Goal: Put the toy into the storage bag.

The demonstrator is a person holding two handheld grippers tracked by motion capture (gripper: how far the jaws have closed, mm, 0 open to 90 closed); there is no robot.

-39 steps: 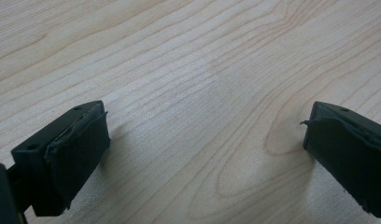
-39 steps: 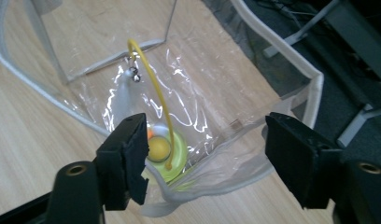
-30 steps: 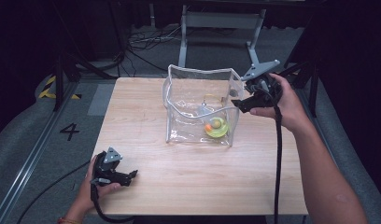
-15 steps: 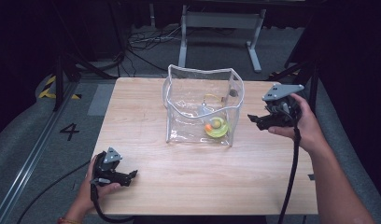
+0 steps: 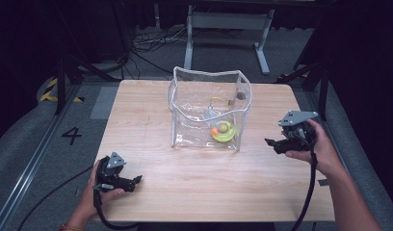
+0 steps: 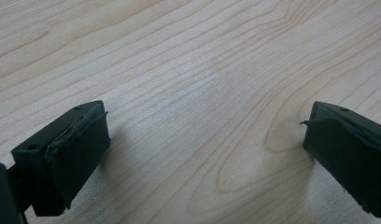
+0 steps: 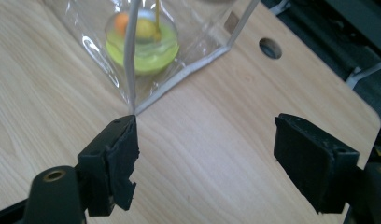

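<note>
scene: a clear plastic bag (image 5: pixel 209 108) was stood upright and open-topped on the wooden table (image 5: pixel 137 110), a little past the table's middle toward 12 o'clock.
contents: a yellow-green dish (image 5: pixel 224 132) with an orange ball (image 5: pixel 215 131) and a yellow ball on it was seen on the bag floor, at the bag's 4 o'clock corner; a small grey piece and a yellow cord were lying beside it, too small to be named.
right gripper (image 5: pixel 280 143): held at 3 o'clock of the bag, near but apart from its side wall, jaws pointed toward the bag; jaws were spread wide with nothing between them. in the right gripper view the bag's near corner seam (image 7: pixel 131 70) was seen just ahead of one jaw.
left gripper (image 5: pixel 135 180): parked low at the table's 7 o'clock edge, well apart from the bag; jaws were spread wide over bare wood, nothing was held.
step in hand: judged as the pause after loading, with the items already inside and both grippers empty and off the bag.
next move: likely either a fresh reach for the bag's rim or wall or a rest; for a grab, the thin floppy wall would have to be pinched squarely and the bag steadied so it would not be tipped.
</note>
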